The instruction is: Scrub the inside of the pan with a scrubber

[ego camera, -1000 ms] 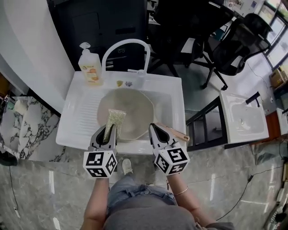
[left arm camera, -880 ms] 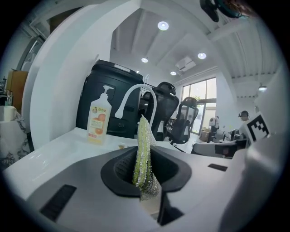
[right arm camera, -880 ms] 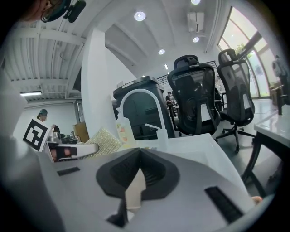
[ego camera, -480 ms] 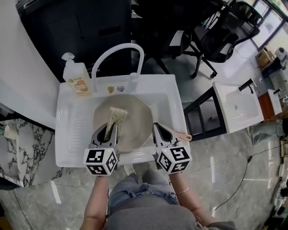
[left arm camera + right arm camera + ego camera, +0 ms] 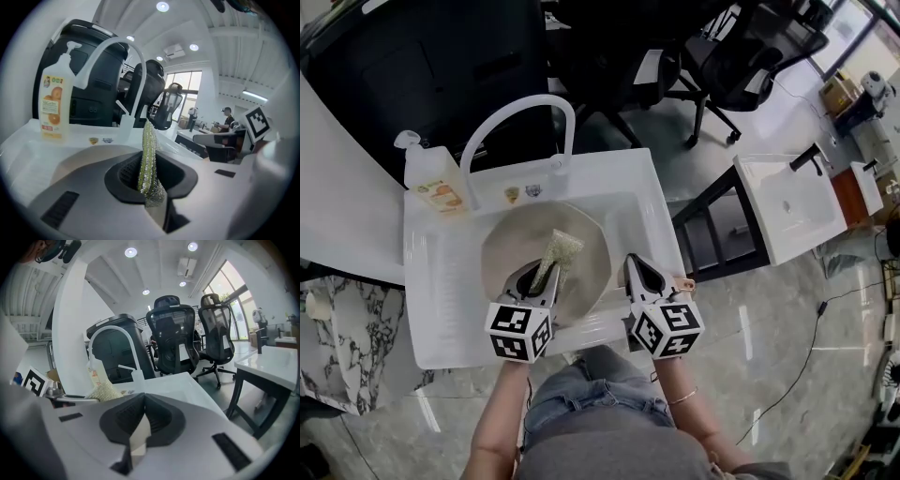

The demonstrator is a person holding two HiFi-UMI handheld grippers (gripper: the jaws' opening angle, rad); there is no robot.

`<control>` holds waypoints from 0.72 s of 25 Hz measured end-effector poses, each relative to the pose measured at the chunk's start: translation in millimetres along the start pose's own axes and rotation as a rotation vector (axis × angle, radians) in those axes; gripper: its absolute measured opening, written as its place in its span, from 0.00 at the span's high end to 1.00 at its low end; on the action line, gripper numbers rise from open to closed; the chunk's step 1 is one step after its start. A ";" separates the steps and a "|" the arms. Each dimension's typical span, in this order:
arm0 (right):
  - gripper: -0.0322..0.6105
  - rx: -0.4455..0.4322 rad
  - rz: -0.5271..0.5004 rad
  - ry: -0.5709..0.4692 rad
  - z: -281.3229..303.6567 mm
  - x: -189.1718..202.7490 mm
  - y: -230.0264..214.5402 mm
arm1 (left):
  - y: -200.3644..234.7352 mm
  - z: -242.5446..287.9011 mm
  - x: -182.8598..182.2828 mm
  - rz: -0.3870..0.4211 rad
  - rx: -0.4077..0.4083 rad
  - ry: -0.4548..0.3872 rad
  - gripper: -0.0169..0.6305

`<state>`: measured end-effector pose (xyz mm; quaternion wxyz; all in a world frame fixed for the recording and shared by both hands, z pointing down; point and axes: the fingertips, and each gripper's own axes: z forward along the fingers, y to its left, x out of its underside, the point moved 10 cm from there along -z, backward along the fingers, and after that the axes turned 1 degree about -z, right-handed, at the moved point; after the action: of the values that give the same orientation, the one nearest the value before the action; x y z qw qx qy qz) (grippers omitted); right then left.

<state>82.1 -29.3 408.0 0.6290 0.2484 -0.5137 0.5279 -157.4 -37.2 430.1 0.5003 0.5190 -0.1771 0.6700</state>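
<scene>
Nearest me, at about 11 o'clock, my left tongs (image 5: 534,274) were clenched on the scrubber (image 5: 560,251). Its glittery strip stood edgewise out of the jaws toward 12 o'clock. My right tongs (image 5: 636,269), at about 1 o'clock, were pressed shut. A pale sliver showed in their gap, possibly the pan's wooden handle (image 5: 685,280) below, but I could not be sure they gripped it.

Just beyond both lay the pan (image 5: 511,244), flat in the sink (image 5: 623,183). The scrubber's free end hung over the pan's middle; I could not tell whether it touched. Farther off at 12 rose the faucet (image 5: 514,117), and at 10 stood the soap bottle (image 5: 434,183).

To scrub well, I judged I should tip the left tongs down so the scrubber's broad face, not its edge, met the pan's floor. I should then work in circles out to the wall while the right tongs steadied the handle.
</scene>
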 end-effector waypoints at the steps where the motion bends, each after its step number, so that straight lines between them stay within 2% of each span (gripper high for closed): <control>1: 0.93 0.005 0.004 0.000 1.8 -1.2 -2.7 | -1.3 6.0 0.3 0.013 0.023 0.020 0.87; 9: 0.93 0.044 0.039 0.021 18.7 -2.7 -26.8 | -9.9 47.7 12.0 0.089 0.191 0.156 0.87; 13: 0.93 0.052 0.057 0.033 26.5 -1.0 -37.5 | -13.7 63.1 24.1 0.143 0.252 0.251 0.87; 15: 0.93 0.052 0.064 0.039 30.1 -0.3 -41.1 | -10.5 70.3 27.3 0.139 0.260 0.283 0.87; 18: 0.93 0.054 0.074 0.046 35.8 -0.2 -45.9 | -1.0 82.7 29.7 0.091 0.254 0.315 0.87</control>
<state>110.6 -74.6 430.9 0.6136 0.2339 -0.4936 0.5702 -112.5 -84.8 488.6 0.4216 0.4581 -0.0341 0.7818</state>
